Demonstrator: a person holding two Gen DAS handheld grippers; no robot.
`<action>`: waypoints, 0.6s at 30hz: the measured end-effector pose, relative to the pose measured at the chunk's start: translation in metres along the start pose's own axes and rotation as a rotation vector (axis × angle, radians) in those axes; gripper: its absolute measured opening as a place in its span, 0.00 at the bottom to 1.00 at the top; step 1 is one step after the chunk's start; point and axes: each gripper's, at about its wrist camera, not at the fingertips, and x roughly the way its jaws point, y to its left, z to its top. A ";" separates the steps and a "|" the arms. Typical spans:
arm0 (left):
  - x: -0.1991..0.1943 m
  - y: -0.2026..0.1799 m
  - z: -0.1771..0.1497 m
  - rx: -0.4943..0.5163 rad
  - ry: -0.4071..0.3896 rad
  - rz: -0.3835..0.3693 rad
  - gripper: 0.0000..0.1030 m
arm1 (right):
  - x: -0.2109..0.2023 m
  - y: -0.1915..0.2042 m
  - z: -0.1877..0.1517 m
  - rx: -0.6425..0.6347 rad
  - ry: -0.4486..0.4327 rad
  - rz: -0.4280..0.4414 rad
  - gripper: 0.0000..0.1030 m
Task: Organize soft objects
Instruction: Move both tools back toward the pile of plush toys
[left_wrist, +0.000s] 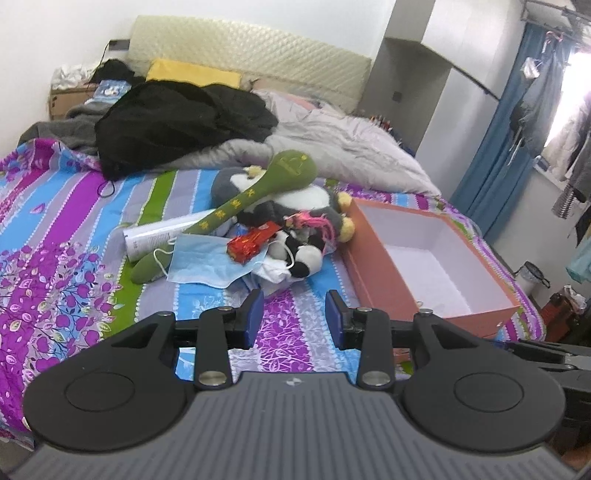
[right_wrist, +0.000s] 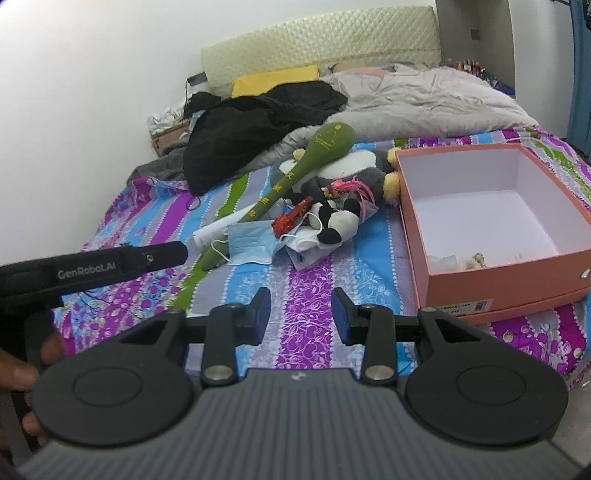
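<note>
A heap of soft things lies on the striped bed sheet (left_wrist: 55, 229): a long green plush club (left_wrist: 258, 192) (right_wrist: 295, 173), a grey and white plush penguin (left_wrist: 310, 199) (right_wrist: 362, 166), a small black and white panda plush (left_wrist: 303, 254) (right_wrist: 336, 221), a blue face mask (left_wrist: 210, 262) (right_wrist: 247, 243) and a red foil wrapper (left_wrist: 251, 242) (right_wrist: 291, 218). An open orange box (left_wrist: 384, 273) (right_wrist: 480, 280) with a white inside sits to the right. My left gripper (left_wrist: 295, 315) is open and empty, just short of the heap. My right gripper (right_wrist: 301, 315) is open and empty, nearer the box.
A white tube (left_wrist: 159, 236) lies under the club. Black clothing (left_wrist: 177, 125) and a grey quilt (left_wrist: 351, 144) fill the far bed, by a padded headboard (left_wrist: 251, 55). Blue curtain (left_wrist: 517, 155) and hanging clothes stand right. The left gripper's body (right_wrist: 110, 266) shows at left.
</note>
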 end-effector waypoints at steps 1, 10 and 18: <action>0.008 0.002 0.002 -0.003 0.006 0.002 0.41 | 0.007 -0.001 0.002 -0.005 0.009 0.000 0.38; 0.107 0.024 0.022 -0.011 0.098 0.031 0.41 | 0.085 -0.028 0.039 -0.008 0.058 -0.023 0.38; 0.200 0.053 0.038 -0.026 0.157 0.057 0.49 | 0.166 -0.050 0.066 0.011 0.117 -0.059 0.38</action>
